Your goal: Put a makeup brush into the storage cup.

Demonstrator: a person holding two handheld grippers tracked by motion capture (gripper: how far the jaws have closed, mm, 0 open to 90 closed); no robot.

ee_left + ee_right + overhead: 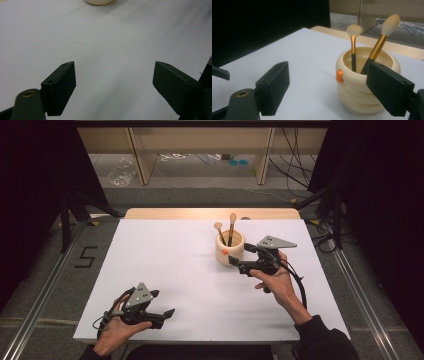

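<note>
A cream ribbed pot stands right of centre on the white table. It has a small orange knob on its side. Two makeup brushes stand in it: a small fan brush and a larger round one, both with black and copper handles. My right gripper is open just right of the pot, with its right jaw in front of the pot's side. My left gripper is open and empty over bare table near the front left; the pot's base lies far ahead of it.
A wooden edge runs behind the white surface. On the grey floor to the left is a taped number 5. Metal rails flank the table, cables lie at the back right, and black curtains hang on both sides.
</note>
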